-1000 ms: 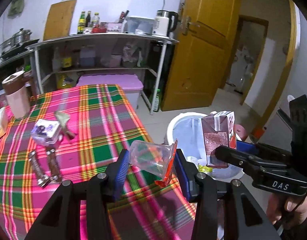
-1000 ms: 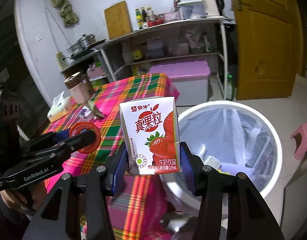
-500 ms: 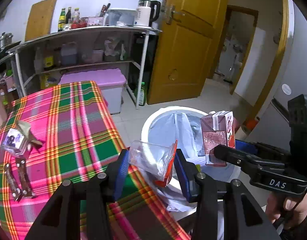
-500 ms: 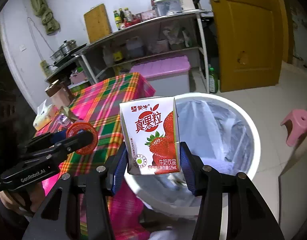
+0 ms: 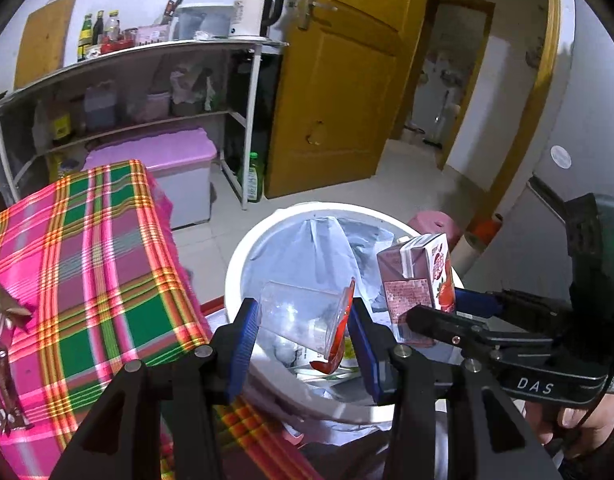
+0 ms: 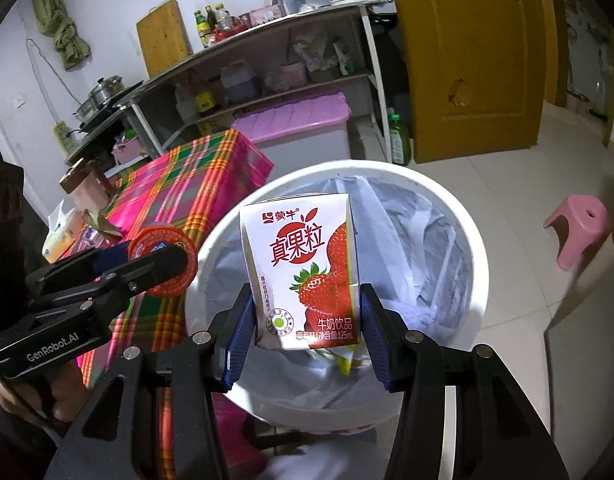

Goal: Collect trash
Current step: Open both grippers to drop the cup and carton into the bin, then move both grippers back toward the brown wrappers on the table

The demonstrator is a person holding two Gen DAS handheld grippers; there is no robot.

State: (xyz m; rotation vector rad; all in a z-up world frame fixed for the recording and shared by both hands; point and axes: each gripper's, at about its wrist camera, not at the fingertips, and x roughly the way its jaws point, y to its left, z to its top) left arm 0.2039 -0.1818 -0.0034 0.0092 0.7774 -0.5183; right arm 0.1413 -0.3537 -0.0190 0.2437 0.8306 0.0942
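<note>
My left gripper (image 5: 303,320) is shut on a clear plastic cup (image 5: 303,316) with a red peel lid and holds it on its side over the white trash bin (image 5: 243,256). My right gripper (image 6: 303,320) is shut on a strawberry milk carton (image 6: 303,268), upright above the same bin (image 6: 479,248). The carton also shows in the left wrist view (image 5: 417,284), to the right of the cup. The cup's red lid (image 6: 165,260) shows in the right wrist view, at the bin's left rim. The bin has a pale plastic liner with some trash at the bottom.
A table with a pink and green plaid cloth (image 5: 87,272) stands left of the bin, with wrappers (image 5: 3,308) on it. A pink stool (image 6: 579,228) is on the floor to the right. Shelves, a purple-lidded box (image 5: 155,156) and a yellow door (image 5: 339,80) are behind.
Both grippers have moved from over the table edge to right above the bin, still holding the cup and the carton. The bin now fills more of both views.
</note>
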